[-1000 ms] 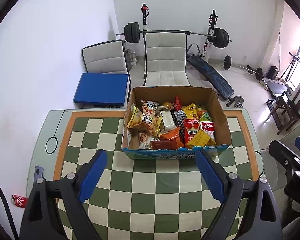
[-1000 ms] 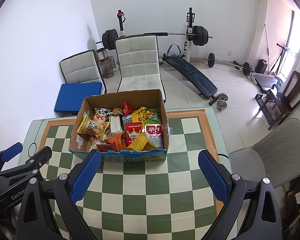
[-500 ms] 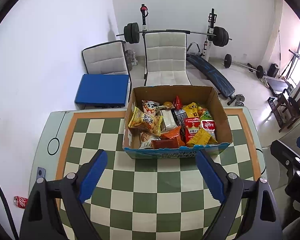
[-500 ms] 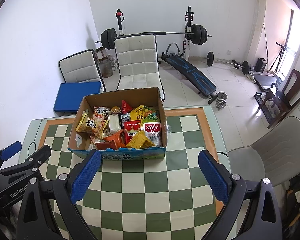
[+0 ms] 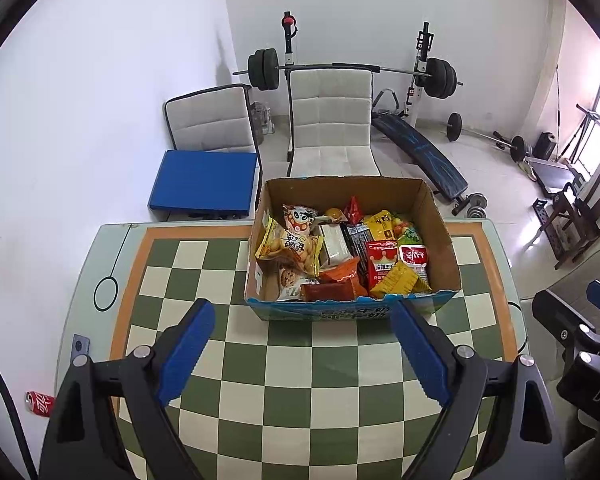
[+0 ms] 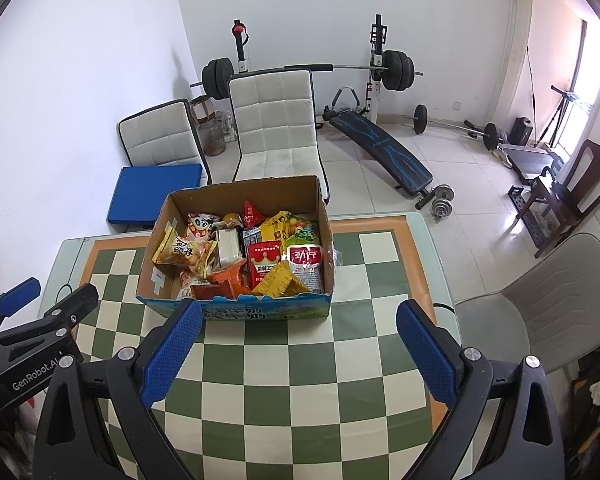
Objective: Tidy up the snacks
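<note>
An open cardboard box (image 5: 440,232) stands on the far half of a green-and-white checkered table (image 5: 320,380). It holds several snack packets, among them a yellow biscuit bag (image 5: 290,246) and a red packet (image 5: 382,266). The box also shows in the right wrist view (image 6: 326,248). My left gripper (image 5: 302,328) is open and empty, held above the table just short of the box. My right gripper (image 6: 300,328) is open and empty, also just short of the box.
Two white chairs (image 5: 328,120) and a blue cushion (image 5: 204,178) stand behind the table. A grey chair (image 6: 540,300) stands at the table's right. A weight bench (image 6: 380,152) and barbell are at the back. A red can (image 5: 40,402) lies on the floor, left.
Both views have pulled back and risen slightly; the box sits a little farther from both grippers. Both grippers stay open.
</note>
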Motion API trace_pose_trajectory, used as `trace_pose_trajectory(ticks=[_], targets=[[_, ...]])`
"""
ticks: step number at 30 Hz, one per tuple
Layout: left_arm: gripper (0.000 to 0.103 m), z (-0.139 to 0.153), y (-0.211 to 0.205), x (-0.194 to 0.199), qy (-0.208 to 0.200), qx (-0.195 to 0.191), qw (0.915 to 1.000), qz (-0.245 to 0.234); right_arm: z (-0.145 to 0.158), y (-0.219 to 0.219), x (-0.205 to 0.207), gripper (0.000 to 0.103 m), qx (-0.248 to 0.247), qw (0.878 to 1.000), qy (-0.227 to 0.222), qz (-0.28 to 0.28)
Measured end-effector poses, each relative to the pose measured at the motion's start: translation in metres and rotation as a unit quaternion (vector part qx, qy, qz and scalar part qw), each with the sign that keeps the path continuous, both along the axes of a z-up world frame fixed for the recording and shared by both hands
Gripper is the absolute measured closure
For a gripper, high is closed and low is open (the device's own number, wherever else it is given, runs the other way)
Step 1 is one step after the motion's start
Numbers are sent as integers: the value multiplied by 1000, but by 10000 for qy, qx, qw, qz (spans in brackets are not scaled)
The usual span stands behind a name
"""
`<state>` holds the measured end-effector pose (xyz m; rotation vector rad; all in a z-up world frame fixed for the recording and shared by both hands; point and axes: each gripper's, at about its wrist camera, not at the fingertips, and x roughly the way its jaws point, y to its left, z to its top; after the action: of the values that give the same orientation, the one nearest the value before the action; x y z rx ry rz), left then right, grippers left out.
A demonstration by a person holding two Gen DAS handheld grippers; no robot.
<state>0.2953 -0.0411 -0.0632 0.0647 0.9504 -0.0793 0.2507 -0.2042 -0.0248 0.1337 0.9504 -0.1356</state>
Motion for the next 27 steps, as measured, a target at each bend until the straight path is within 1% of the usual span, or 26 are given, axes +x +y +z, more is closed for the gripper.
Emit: trace_pose_trajectory(ticks=[9, 27], targets=[[12, 1, 1, 0, 4, -13, 10000, -12, 0, 0, -1, 3, -4, 10000, -23, 1], [12, 6, -2, -3, -55, -32, 10000, -75, 10, 3, 0, 3, -41, 10000, -60, 28]])
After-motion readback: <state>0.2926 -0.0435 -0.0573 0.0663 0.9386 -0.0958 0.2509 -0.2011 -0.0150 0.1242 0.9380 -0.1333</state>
